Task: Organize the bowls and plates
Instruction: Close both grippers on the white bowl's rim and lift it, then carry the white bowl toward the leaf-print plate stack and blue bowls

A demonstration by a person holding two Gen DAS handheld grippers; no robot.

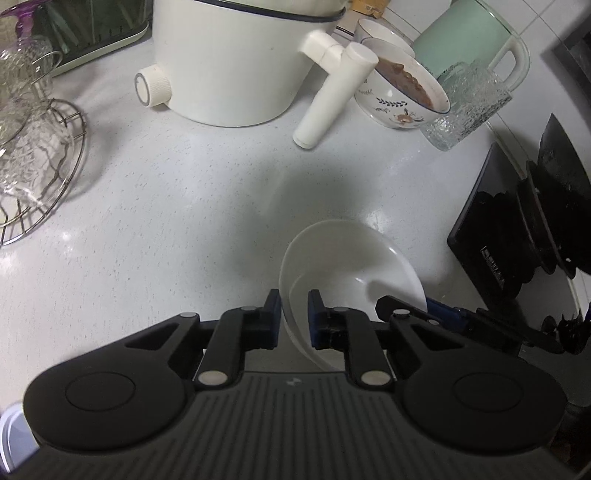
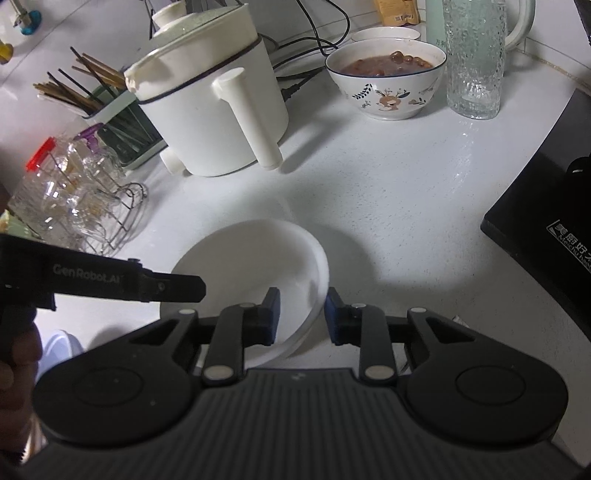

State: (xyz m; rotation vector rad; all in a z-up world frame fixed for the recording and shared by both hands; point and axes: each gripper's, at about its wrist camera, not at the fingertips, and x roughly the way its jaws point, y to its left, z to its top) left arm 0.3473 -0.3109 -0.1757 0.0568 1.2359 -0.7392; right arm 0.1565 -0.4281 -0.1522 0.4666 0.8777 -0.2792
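Observation:
A plain white bowl (image 1: 347, 258) is held tilted above the white counter. My left gripper (image 1: 294, 317) has its fingers either side of the bowl's near-left rim, close to it, apparently clamped. In the right wrist view the same bowl (image 2: 251, 266) has its right rim between the fingers of my right gripper (image 2: 302, 314), with a visible gap at the right pad. The left gripper's arm (image 2: 110, 280) reaches in from the left. A floral bowl (image 2: 386, 79) of brown food stands at the back, with another white bowl (image 2: 384, 35) behind it.
A white electric pot (image 2: 210, 107) with a long handle stands at the back. A wire rack with glasses (image 2: 81, 199) is on the left, a chopstick holder (image 2: 110, 110) behind it. A textured glass (image 2: 474, 59) and mint jug (image 1: 469, 44) stand back right. A black stove (image 2: 546, 229) is on the right.

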